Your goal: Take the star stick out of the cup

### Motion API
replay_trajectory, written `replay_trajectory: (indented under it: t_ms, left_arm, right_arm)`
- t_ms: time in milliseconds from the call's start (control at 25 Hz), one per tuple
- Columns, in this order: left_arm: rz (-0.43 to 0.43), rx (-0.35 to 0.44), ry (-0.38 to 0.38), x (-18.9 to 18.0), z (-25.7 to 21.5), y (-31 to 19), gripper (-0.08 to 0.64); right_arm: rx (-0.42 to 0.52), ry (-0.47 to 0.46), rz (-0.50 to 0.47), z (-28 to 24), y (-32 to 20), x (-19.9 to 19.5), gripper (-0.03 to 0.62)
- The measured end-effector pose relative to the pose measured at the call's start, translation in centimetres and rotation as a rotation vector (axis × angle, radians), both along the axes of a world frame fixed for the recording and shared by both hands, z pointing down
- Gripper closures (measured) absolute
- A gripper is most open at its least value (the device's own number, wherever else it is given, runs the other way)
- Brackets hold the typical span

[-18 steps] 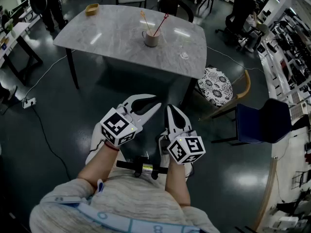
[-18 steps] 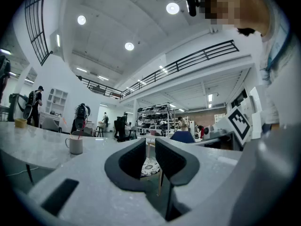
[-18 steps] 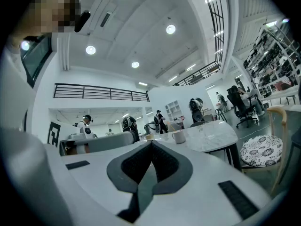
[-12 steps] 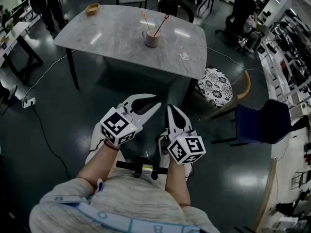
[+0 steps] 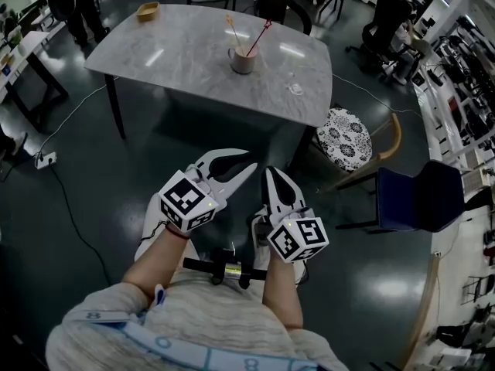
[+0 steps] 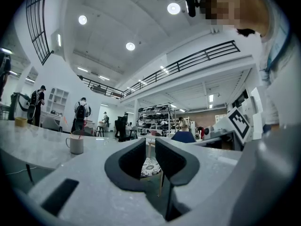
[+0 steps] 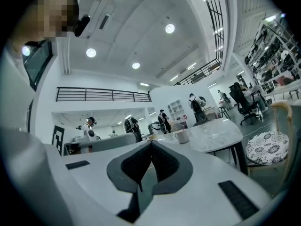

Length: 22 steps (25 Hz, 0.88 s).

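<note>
The star stick (image 5: 261,34) is a thin red one that leans out of the single cup (image 5: 242,60), tilted to the right. A second, yellowish stick (image 5: 231,32) stands in the same cup and leans the other way, so there are two sticks in one cup. The red stick's tip is too small to read as a star from the head view. In the right gripper view it shows as a small pink shape just above the cup's rim.

The cup sits on the one table (image 5: 178,52), well ahead of both claws and far out of their reach. From the left claw (image 5: 250,161) it lies ahead and off to the left. From the right claw (image 5: 273,173) it lies ahead and slightly to the right.

The left claw is released, its two jaws a narrow gap apart with nothing between them. The right claw is clenched, its jaw tips meeting on nothing. Both are held low and close to the person's body over the dark floor, just beside each other.

One small yellowish bowl (image 5: 147,11) rests at the table's far left corner, and what it holds cannot be seen. One small clear thing (image 5: 294,89) near the right edge is hard to make out. One chair with a patterned cushion (image 5: 343,137) stands ahead and to the right of the right claw, by the table's near right corner.
</note>
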<state>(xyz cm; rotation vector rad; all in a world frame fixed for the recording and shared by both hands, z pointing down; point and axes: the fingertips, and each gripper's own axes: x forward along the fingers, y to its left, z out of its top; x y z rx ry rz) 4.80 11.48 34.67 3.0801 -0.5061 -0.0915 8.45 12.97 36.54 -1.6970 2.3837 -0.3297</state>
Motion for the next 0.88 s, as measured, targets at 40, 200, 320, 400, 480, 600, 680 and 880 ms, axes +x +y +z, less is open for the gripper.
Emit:
replay_trajectory:
  t_ms: [40, 200, 320, 400, 480, 600, 680, 880]
  left_arm:
    - [-0.002, -0.001, 0.001, 0.0, -0.1, -0.2, 0.491]
    - [-0.015, -0.004, 0.004, 0.1, -0.1, -1.7, 0.491]
    - [-0.032, -0.004, 0.005, 0.3, 0.0, -3.1, 0.491]
    - [-0.041, -0.002, 0.006, 0.5, -0.1, -4.1, 0.491]
    - [-0.053, 0.000, 0.006, 0.4, -0.2, -5.3, 0.491]
    - [-0.072, 0.003, 0.002, 0.1, -0.2, -7.7, 0.491]
    - [-0.084, 0.004, 0.000, 0.2, -0.3, -9.4, 0.491]
    - [-0.113, 0.006, -0.006, 0.3, -0.7, -14.0, 0.491]
  right_arm:
    - [0.009, -0.020, -0.011, -0.2, -0.1, 0.0, 0.583]
    - [0.030, -0.050, -0.034, -0.7, -1.4, 0.1, 0.581]
    - [0.017, -0.045, -0.069, -0.5, -2.8, 0.1, 0.581]
    - [0.012, -0.042, -0.081, -0.6, -3.9, 0.3, 0.580]
    - [0.012, -0.042, -0.090, -0.7, -5.2, 0.3, 0.581]
    - [0.013, -0.045, -0.105, -0.9, -7.7, 0.3, 0.580]
    - [0.015, -0.046, -0.114, -1.1, -9.5, 0.5, 0.581]
    - [0.017, -0.041, -0.138, -1.6, -14.3, 0.9, 0.580]
